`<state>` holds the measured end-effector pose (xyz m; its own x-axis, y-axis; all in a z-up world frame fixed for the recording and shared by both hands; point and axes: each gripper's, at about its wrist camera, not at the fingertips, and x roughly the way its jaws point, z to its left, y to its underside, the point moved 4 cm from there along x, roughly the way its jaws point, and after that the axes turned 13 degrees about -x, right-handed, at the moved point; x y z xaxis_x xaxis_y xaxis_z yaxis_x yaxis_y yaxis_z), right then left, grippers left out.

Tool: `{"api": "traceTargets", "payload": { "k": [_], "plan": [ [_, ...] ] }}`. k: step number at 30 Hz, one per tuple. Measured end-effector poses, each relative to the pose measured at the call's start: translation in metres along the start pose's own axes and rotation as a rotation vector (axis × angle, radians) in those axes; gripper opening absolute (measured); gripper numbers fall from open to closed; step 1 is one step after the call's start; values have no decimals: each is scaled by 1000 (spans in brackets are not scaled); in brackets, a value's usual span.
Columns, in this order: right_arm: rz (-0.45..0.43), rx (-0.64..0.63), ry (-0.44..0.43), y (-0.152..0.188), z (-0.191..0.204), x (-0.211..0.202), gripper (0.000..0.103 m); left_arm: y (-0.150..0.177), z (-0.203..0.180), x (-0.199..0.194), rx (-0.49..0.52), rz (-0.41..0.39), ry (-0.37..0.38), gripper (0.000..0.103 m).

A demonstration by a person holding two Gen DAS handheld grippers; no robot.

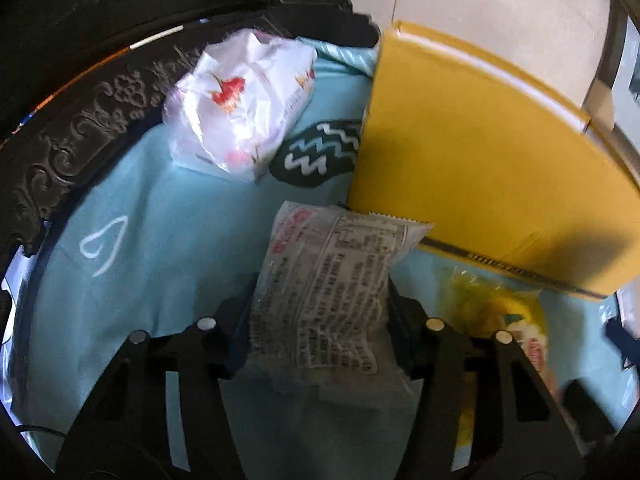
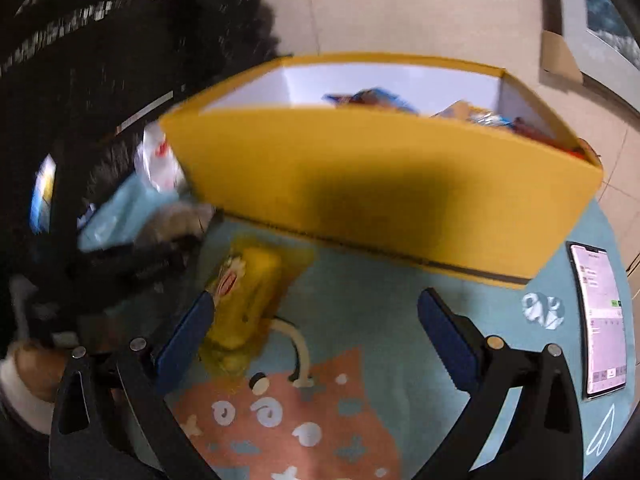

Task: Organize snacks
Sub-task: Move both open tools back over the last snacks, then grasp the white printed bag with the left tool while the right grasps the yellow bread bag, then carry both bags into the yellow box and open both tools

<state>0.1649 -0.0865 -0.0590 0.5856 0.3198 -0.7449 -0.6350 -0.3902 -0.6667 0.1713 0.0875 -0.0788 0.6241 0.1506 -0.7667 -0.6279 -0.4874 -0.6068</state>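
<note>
My left gripper (image 1: 320, 312) is shut on a clear snack packet with printed text (image 1: 332, 276), held just in front of the yellow box (image 1: 480, 176). A white crumpled snack bag (image 1: 240, 100) lies further back on the blue cloth. A yellow snack packet (image 1: 504, 320) lies to the right under the box's edge. In the right wrist view my right gripper (image 2: 316, 320) is open and empty; its left finger (image 2: 188, 328) touches the yellow snack packet (image 2: 244, 296). The yellow box (image 2: 380, 184) holds several snacks (image 2: 472, 114). The left gripper shows blurred at the left (image 2: 152, 256).
A round table carries a blue patterned cloth (image 2: 380, 312) with a dark carved rim (image 1: 80, 140). A lit phone (image 2: 600, 320) lies at the right edge. Tiled floor (image 2: 400, 8) lies beyond the table.
</note>
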Motion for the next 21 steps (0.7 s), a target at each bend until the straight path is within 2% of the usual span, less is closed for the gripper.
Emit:
{"api": "traceTargets", "payload": {
  "k": [6, 8, 11, 13, 15, 17, 19, 21],
  "plan": [
    [22, -33, 9, -13, 32, 11, 102, -12, 7, -22, -70, -97, -6, 57],
    [22, -53, 8, -19, 44, 16, 102, -14, 10, -24, -85, -104, -9, 57],
    [67, -74, 48, -22, 58, 36, 102, -9, 9, -25, -93, -104, -16, 57],
    [107, -38, 30, -19, 59, 49, 101, -8, 11, -23, -99, -97, -26, 57],
    [137, -8, 28, -12, 56, 58, 80, -9, 11, -20, -98, -93, -26, 57],
    [127, -27, 53, -11, 54, 54, 53, -9, 9, -19, -93, -86, -16, 57],
    [126, -14, 35, -10, 47, 49, 45, -10, 7, -16, -84, -80, -8, 57],
    [120, 14, 37, -7, 38, 41, 43, -10, 3, -15, -72, -72, 6, 57]
  ]
}}
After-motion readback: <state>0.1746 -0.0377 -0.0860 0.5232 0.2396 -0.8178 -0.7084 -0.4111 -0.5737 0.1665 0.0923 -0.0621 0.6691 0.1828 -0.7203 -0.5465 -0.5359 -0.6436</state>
